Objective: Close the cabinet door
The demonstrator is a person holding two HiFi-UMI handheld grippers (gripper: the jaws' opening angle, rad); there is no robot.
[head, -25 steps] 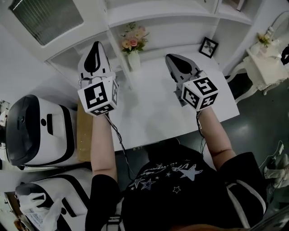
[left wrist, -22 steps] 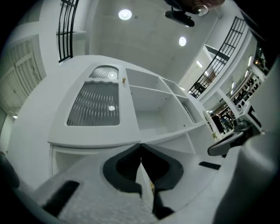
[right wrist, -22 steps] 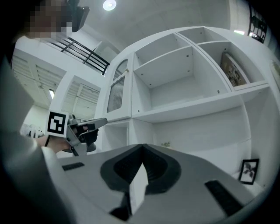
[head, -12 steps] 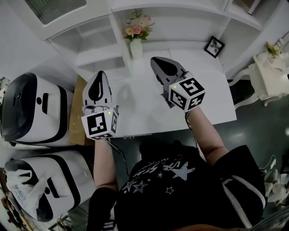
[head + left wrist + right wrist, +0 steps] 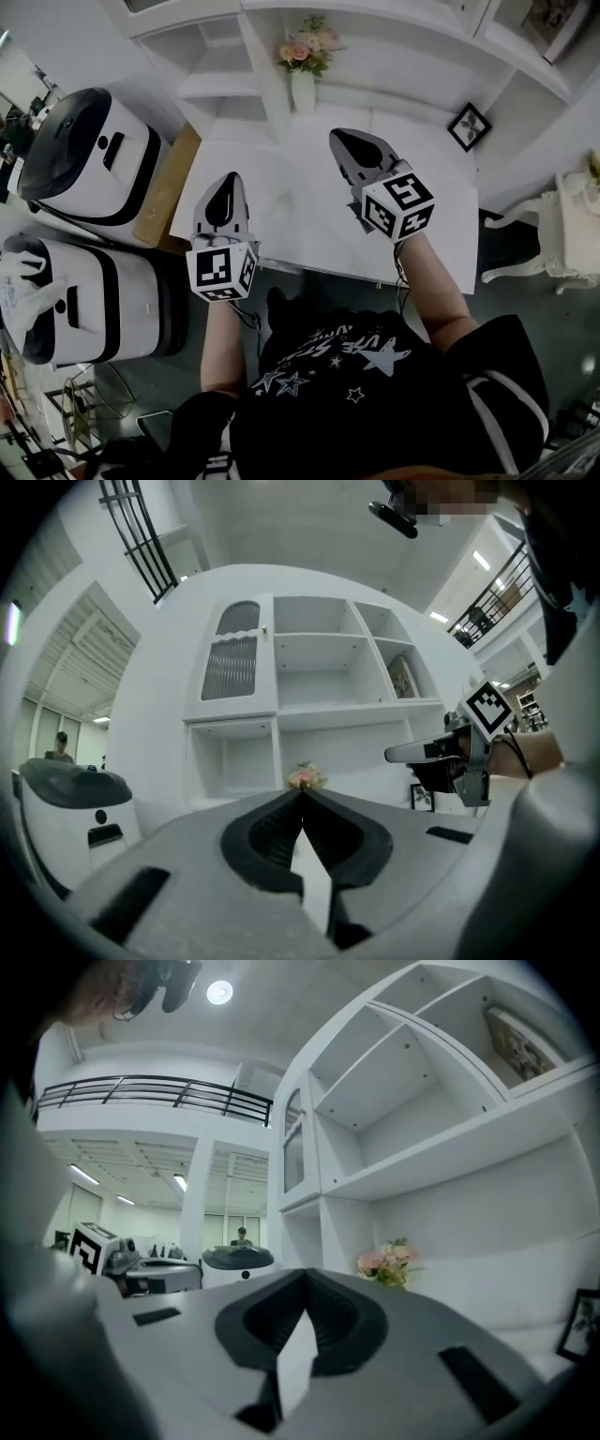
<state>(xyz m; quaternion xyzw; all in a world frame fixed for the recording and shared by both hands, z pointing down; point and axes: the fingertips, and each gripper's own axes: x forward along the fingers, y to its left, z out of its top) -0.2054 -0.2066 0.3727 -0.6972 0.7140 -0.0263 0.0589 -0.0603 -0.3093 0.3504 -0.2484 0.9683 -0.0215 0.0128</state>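
The white cabinet (image 5: 319, 682) stands behind the desk. Its upper-left door (image 5: 236, 663), with a ribbed glass pane and a small knob (image 5: 265, 630), looks flush with the cabinet front. In the right gripper view the door (image 5: 293, 1152) shows nearly edge-on. My left gripper (image 5: 228, 176) is shut and empty, low over the desk's front left part, well below the door. In its own view the left gripper (image 5: 301, 791) has its jaws meeting at the tip. My right gripper (image 5: 337, 135) hangs over the desk's middle, shut, nothing held; the right gripper (image 5: 305, 1274) also has its tips touching.
A vase of flowers (image 5: 305, 84) and a small framed picture (image 5: 469, 126) sit at the back of the white desk (image 5: 309, 220). Two white-and-black machines (image 5: 89, 150) (image 5: 84, 300) stand at the left. A white chair (image 5: 548, 248) is at the right.
My left gripper has dropped and pulled back from the cabinet toward the desk's front edge. The right gripper sank a little. The head view swung, so the door left its top edge.
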